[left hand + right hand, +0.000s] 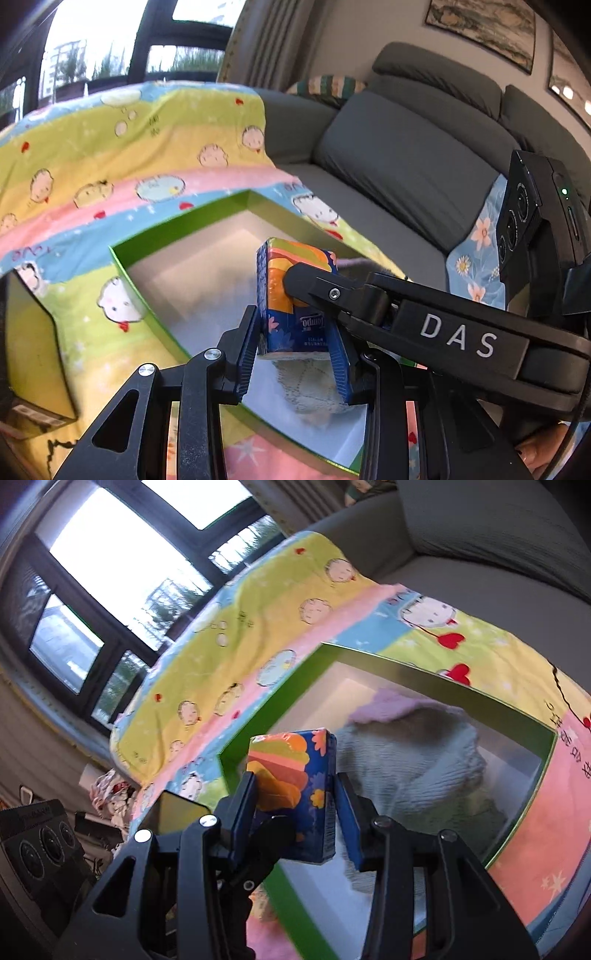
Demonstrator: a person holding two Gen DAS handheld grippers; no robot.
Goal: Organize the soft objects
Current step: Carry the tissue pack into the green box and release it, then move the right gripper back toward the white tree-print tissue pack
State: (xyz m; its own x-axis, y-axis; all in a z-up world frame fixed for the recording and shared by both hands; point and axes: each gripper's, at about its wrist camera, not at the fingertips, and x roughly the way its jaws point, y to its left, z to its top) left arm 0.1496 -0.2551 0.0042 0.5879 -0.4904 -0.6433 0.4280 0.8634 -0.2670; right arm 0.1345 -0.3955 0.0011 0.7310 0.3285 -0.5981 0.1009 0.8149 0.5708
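Note:
A blue and orange tissue pack (295,295) is held upright over an open green box (155,236) with a white inside. My left gripper (295,332) is shut on the pack's lower part, its blue pads on both sides. A finger (314,288) of the right gripper, marked DAS, comes in from the right and presses on the pack's front. In the right wrist view my right gripper (295,786) is shut on the same pack (291,794), with a left finger (273,834) below it. Inside the box (369,655) lie a grey-blue knit cloth (413,768) and a purple one (388,701).
The box rests on a cartoon-print blanket (110,147) spread over a raised surface. A grey sofa (399,158) with a floral cloth (476,251) stands behind. Large windows (122,565) are at the far side. A dark case with round dials (40,845) and clutter sit at lower left.

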